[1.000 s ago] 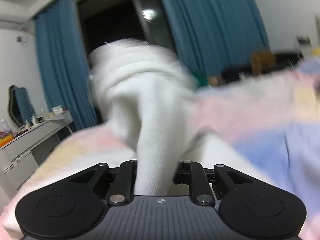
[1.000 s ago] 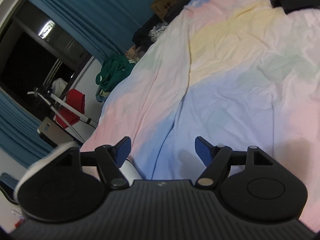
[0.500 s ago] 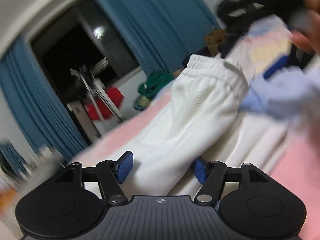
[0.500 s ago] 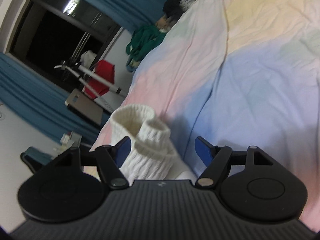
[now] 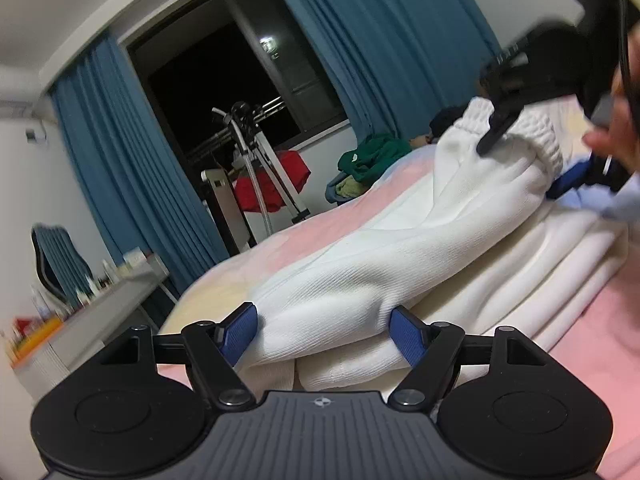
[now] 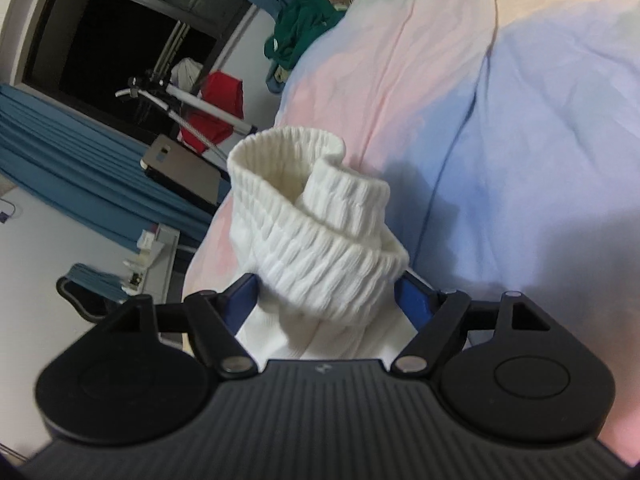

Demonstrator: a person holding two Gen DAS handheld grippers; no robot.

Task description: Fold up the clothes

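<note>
1. White ribbed-knit garment with elastic gathered cuff (image 5: 420, 248) lies stretched across bed with pastel pink, blue and yellow sheet (image 6: 540, 128).
2. Left gripper (image 5: 326, 330): black two-finger tool with blue pads, jaws spread wide. A bulge of the white fabric sits between the pads; left pad (image 5: 240, 328) touches or nearly touches the cloth. Not clamped.
3. Right gripper (image 6: 326, 296): jaws also wide apart, the gathered cuff end of the garment bunched up between them. Cuff (image 6: 316, 216) stands up curled, opening facing away from the camera. Cannot tell if the pads press the cloth; not closed on it.
4. In the left wrist view the right gripper (image 5: 532, 80) shows at far end of the garment, over the cuff, with a person's hand (image 5: 616, 136) blurred behind it.
5. Background: teal blue curtains (image 5: 384, 40), dark window (image 5: 224, 80), red cloth on a metal drying rack (image 5: 276, 184), green clothes heap (image 6: 304, 28) beside the bed, white desk (image 5: 100, 312) at left.
</note>
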